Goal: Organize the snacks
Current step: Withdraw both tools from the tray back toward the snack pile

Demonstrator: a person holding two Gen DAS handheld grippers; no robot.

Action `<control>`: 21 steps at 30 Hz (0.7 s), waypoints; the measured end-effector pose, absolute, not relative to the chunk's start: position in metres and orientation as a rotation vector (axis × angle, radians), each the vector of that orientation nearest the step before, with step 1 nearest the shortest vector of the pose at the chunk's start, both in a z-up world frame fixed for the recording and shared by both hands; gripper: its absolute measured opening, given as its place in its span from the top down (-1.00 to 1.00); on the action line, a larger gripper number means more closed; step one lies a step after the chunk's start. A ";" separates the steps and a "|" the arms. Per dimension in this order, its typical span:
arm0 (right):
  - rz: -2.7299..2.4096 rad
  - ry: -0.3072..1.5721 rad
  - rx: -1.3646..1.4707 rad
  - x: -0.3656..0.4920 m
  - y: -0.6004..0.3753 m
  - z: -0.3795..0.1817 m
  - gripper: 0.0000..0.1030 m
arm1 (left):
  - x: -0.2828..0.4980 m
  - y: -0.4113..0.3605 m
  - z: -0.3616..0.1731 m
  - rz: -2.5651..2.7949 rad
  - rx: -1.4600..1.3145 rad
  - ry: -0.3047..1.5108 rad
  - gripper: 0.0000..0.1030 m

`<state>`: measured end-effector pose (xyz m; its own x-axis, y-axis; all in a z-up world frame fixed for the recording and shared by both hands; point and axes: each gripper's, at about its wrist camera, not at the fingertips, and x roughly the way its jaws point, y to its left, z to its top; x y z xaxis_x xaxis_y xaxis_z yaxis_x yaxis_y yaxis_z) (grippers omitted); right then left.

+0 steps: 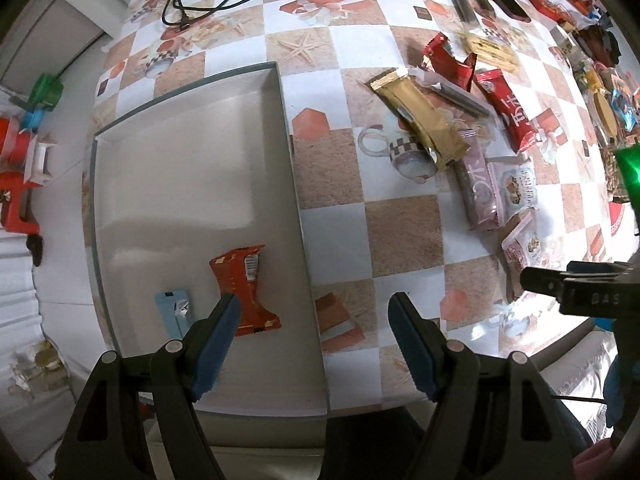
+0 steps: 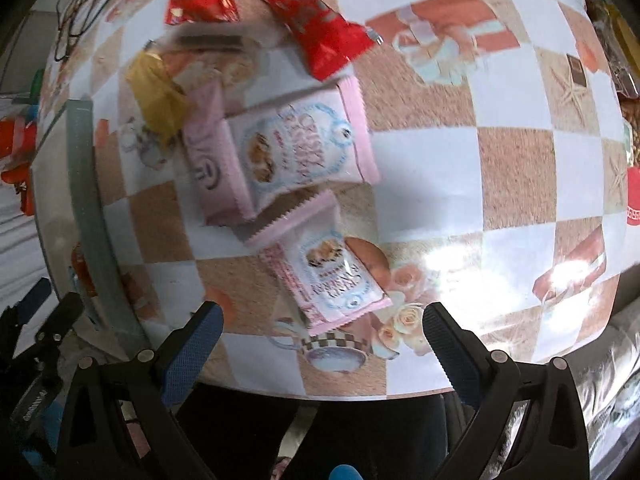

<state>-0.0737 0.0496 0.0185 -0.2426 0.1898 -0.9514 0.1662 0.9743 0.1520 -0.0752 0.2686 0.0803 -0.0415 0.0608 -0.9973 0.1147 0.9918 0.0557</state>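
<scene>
In the white tray (image 1: 180, 160) lie only two snacks; many wait on the table (image 1: 400, 224). Both grippers, left (image 1: 316, 320) and right (image 2: 322, 332), gape wide, holding nothing.

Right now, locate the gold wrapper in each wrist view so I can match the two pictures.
Left wrist view: the gold wrapper lies right of centre in the upper half, slanting over the printed teapot, right of the tray.
Right wrist view: the gold wrapper sits upper left, blurred, its end beside the pink bar.
Shared landmark: the pink bar, touching the gold wrapper's end in both.
</scene>
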 end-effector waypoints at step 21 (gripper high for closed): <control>0.000 1.856 0.093 -0.077 0.059 -0.023 -0.95 | -0.049 0.230 0.072 -0.106 0.149 1.672 -0.54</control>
